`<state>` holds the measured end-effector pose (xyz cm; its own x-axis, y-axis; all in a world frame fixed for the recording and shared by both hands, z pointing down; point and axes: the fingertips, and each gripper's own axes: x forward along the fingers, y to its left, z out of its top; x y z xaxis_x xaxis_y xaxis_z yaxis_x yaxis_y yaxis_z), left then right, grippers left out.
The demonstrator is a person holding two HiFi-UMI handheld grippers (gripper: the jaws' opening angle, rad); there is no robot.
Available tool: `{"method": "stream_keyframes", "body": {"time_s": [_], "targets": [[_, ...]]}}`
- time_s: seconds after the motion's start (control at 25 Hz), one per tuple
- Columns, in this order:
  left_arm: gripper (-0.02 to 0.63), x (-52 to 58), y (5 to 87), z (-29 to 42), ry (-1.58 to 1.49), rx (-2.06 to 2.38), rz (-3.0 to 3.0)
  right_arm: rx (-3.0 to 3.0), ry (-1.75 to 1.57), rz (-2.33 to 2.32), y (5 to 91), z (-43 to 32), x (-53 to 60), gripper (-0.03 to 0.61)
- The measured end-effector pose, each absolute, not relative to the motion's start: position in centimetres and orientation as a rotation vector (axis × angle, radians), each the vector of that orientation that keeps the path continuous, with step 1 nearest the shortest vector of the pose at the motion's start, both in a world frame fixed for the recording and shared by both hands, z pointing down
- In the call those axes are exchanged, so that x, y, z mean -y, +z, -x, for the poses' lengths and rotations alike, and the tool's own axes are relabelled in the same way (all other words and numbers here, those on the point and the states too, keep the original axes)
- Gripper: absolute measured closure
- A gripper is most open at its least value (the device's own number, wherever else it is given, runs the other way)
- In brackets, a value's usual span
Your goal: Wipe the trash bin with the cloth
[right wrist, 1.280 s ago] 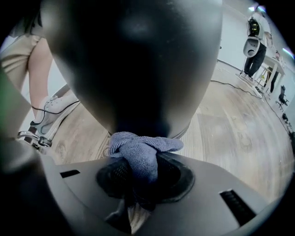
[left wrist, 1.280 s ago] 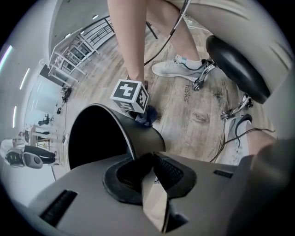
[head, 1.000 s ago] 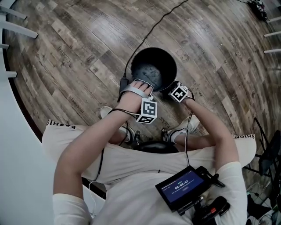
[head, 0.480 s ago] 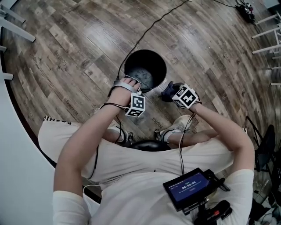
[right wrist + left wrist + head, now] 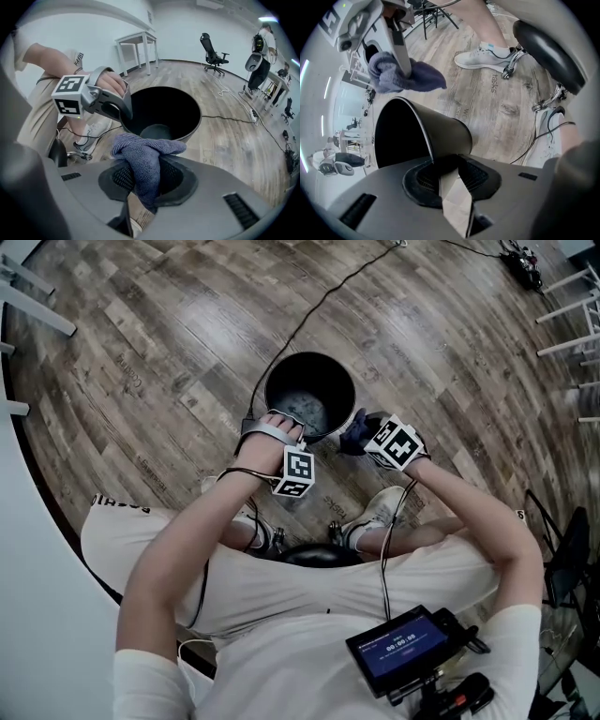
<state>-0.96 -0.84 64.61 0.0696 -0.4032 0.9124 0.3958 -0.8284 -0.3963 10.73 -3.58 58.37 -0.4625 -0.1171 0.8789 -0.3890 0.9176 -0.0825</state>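
Your left tongs (image 5: 447,164) sit at the near edge of the black trash bin (image 5: 440,131), pointing steeply down. Their jaws have just been closing and now stand narrow, with the thin rim of the bin clamped between the pads. The bin's wall runs straight out from the tips and its dark mouth opens to their left in the left gripper view. From the head view the bin stands on the wood floor (image 5: 169,324) just ahead of both tongs, mouth up, with a thin black cable (image 5: 319,301) trailing away from its far side. Your right tongs (image 5: 145,173) are closed on the cloth (image 5: 143,159), a blue-purple bundle. One fold is gripped between the pads and the rest bunches up over the tips. These tongs hang outside the bin, just beside its rim, to the right of your left tongs and close to them. The cloth is clear of the bin's wall in the left gripper view. In the right gripper view the bin's open mouth lies straight ahead of the cloth, with the left tongs and their marker cube (image 5: 70,93) at its near left edge. Below both tongs are your shoes (image 5: 380,507) on either side of a black stool seat (image 5: 314,554).
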Motion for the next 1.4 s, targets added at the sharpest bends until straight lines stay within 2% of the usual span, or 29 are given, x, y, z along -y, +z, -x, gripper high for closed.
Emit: {"method": "stream_keyframes", "body": {"time_s": [0.32,0.96,1.2,1.4], "targets": [[0.508,0.7,64.6,0.2,-1.803,0.021,1.793,1.978,0.293,-0.307,63.4,-10.3,5.0,0.482],[0.515,0.7,64.6,-0.8,-1.778,0.066,1.851,1.859,0.256,-0.348,81.9,-11.4,5.9,0.482],[0.515,0.7,64.9,-1.0,-1.783,0.086,1.862,1.901,0.340,-0.348,82.4,-11.2,5.7,0.482],[0.511,0.8,65.0,-1.3,-1.785,0.067,1.862,1.865,0.386,-0.324,79.6,-11.8,4.3,0.482]]}}
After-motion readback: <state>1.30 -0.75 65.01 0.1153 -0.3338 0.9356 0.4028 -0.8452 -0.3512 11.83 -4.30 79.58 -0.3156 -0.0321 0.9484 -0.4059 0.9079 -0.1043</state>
